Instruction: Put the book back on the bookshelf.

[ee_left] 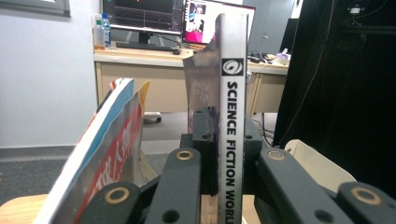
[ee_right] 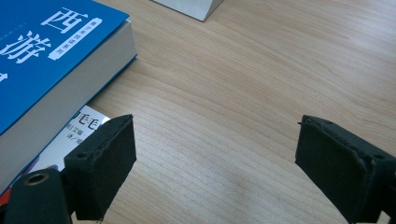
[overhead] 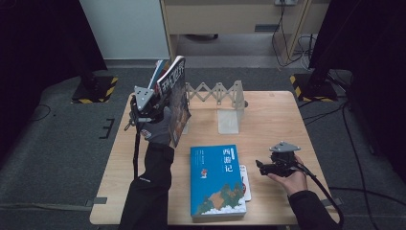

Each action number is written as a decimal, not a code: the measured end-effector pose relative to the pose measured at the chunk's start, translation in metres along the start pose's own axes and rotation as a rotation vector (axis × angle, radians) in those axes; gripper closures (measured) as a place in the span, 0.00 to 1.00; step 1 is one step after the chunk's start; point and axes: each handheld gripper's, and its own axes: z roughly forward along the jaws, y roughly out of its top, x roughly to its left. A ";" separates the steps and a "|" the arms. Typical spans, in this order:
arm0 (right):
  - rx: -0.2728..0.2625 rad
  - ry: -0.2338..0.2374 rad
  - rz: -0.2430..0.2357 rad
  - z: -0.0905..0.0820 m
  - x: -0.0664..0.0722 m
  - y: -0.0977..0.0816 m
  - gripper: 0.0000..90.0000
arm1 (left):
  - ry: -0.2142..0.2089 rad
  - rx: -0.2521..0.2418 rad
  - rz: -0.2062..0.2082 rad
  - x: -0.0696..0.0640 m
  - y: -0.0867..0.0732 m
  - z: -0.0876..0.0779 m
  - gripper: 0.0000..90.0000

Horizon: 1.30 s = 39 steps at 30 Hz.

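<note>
A Science Fiction World magazine (overhead: 176,98) is held upright at the table's (overhead: 273,120) far left, clamped at its spine by the left gripper (ee_left: 218,135), beside leaning booklets (ee_left: 109,140) at the expanding book rack (overhead: 218,93). The magazine is judged thin, light and floppy, so a grip low on the stiff spine is suggested to limit sagging. The right gripper (ee_right: 215,158) is held with jaws wide and empty over bare wood beside a thick blue book (overhead: 216,179).

light wooden table (overhead: 277,120), blue book (overhead: 216,179) over thin booklet (overhead: 245,184), white bookend rack (overhead: 229,112)
</note>
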 end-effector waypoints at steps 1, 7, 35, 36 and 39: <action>0.000 0.000 0.001 0.000 0.000 0.000 0.14 | 0.002 0.000 -0.002 0.000 -0.001 0.001 0.91; 0.003 0.003 -0.002 0.000 -0.001 0.000 0.14 | 0.033 -0.008 0.003 -0.003 -0.008 0.008 0.91; 0.006 0.006 -0.005 0.002 -0.002 -0.002 0.14 | 0.178 -0.011 0.010 0.016 -0.039 0.023 0.91; 0.007 0.006 -0.003 0.002 -0.002 -0.002 0.14 | 0.181 -0.010 0.014 0.016 -0.039 0.023 0.91; 0.005 0.005 -0.005 0.002 -0.002 -0.002 0.14 | 0.183 -0.010 0.009 0.018 -0.041 0.023 0.91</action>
